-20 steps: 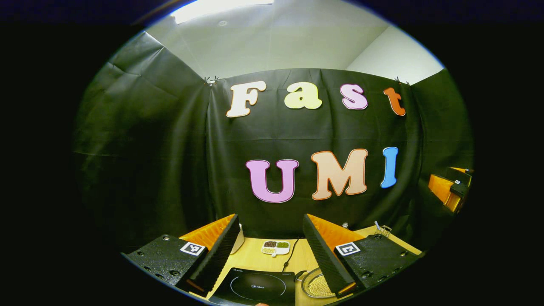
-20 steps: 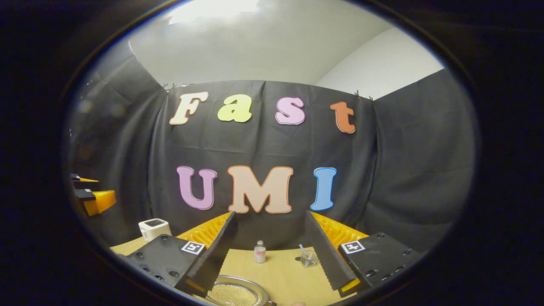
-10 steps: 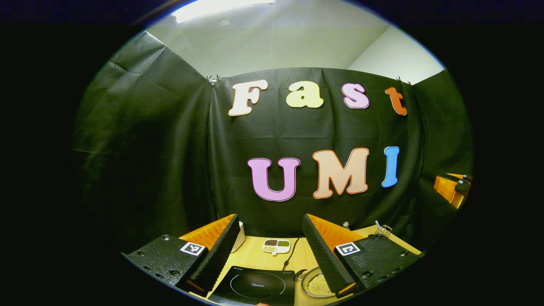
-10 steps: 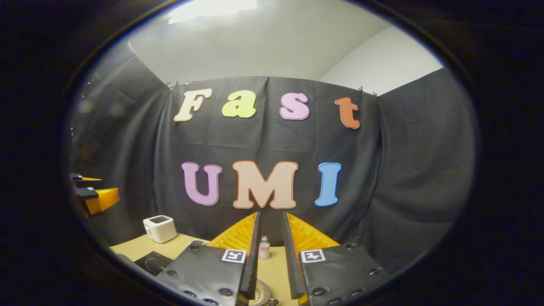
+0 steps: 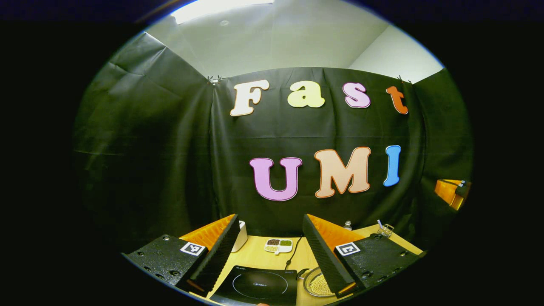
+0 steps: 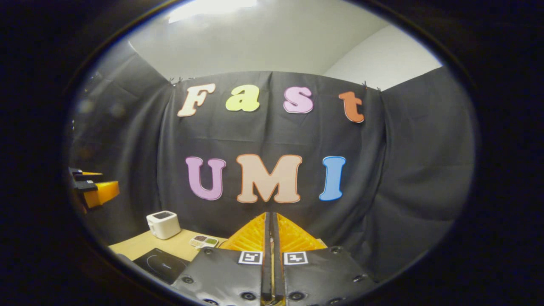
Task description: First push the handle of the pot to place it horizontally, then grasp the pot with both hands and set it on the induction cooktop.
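Left gripper view has the left gripper (image 5: 267, 255) with its fingers spread wide, holding nothing, above the wooden desk (image 5: 259, 258). Between them, at 6 o'clock, lies the black induction cooktop (image 5: 259, 285); its printed logo is too small to read. Just beside it at 5 o'clock sits the pot (image 5: 316, 284), a round metal rim with a mesh-like inside, partly hidden by the finger, so its handle cannot be made out. Farther back are a white divided dish (image 5: 278, 245) and a small glass (image 5: 385, 230). Square black-and-white markers sit on the finger mounts.

Right gripper view shows the right gripper (image 6: 269, 238) with fingers pressed together on nothing; a second ago they stood wide apart, with the pot's rim below them. At 8 o'clock stand a white toaster (image 6: 162, 224) and the cooktop's corner.
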`<state>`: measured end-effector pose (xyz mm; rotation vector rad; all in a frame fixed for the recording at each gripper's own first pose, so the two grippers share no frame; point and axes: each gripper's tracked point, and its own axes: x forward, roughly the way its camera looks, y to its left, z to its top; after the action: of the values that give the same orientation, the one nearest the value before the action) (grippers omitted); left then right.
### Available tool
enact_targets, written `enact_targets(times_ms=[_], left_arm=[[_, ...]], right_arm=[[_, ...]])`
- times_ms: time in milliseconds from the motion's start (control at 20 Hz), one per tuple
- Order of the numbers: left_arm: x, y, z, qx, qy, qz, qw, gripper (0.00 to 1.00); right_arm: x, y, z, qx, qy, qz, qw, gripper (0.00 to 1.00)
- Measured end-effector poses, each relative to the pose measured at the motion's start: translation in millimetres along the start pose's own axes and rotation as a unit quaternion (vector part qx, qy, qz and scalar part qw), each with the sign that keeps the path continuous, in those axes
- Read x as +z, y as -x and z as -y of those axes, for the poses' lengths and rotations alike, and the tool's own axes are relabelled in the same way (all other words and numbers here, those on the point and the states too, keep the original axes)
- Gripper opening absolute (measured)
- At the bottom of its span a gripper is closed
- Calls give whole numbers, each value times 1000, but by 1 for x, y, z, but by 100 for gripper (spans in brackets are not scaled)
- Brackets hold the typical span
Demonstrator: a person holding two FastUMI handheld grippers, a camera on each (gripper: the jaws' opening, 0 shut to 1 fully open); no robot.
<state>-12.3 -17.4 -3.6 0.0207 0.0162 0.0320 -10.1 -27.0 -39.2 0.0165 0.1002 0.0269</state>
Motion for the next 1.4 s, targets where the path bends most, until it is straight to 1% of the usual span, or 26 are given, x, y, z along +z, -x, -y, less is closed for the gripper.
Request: enact_targets(times_ms=[50,200,250,300,450,500,600,800,900,950,1000,1050,1100,1200,1250,1300,1350,1400], left_arm=[[0,0,0,1,-2,1,1000,95],[4,1,-1,2,-5,4,1000,95],[5,1,-1,3,-6,5,1000,92],[5,2,-2,4,-7,6,1000,92],[6,2,-6,8,-14,8,1000,92],[5,2,-7,9,-16,8,1000,92],[3,1,-9,12,-18,6,1000,92],[1,0,-17,21,-18,2,1000,93],[-3,-1,-21,27,-19,1,999,93],[-3,-1,-24,31,-20,0,999,93],[-3,-1,-28,35,-21,-1,999,93],[-5,0,-31,40,-23,-1,999,93],[-5,0,-35,45,-25,-2,999,93],[-8,0,-43,57,-26,-4,998,93],[-9,1,-46,63,-26,-6,998,93],[-11,1,-50,70,-25,-7,997,93],[-12,2,-53,75,-25,-10,997,93],[-16,4,-58,82,-25,-12,996,93]], right_arm=[[-8,-1,-1,2,2,-10,1000,4],[-44,-1,-2,8,0,-51,999,4],[-59,-1,-3,10,0,-69,998,4],[-75,0,-3,12,0,-87,996,4],[-124,3,-6,21,1,-143,990,4],[-141,5,-8,25,0,-161,987,2],[-175,9,-13,35,-4,-199,979,4],[-239,23,-19,51,-10,-274,960,2],[-269,29,-21,56,-16,-309,949,4],[-285,32,-22,58,-19,-327,943,5],[-299,39,-23,60,-23,-348,935,2],[-313,43,-25,62,-28,-366,928,6],[-325,47,-25,64,-33,-381,922,3],[-345,55,-27,65,-36,-408,910,5],[-357,59,-28,67,-34,-426,902,5],[-369,62,-28,69,-34,-442,894,1],[-379,65,-28,70,-33,-457,886,7],[-389,69,-27,70,-32,-471,879,0]])
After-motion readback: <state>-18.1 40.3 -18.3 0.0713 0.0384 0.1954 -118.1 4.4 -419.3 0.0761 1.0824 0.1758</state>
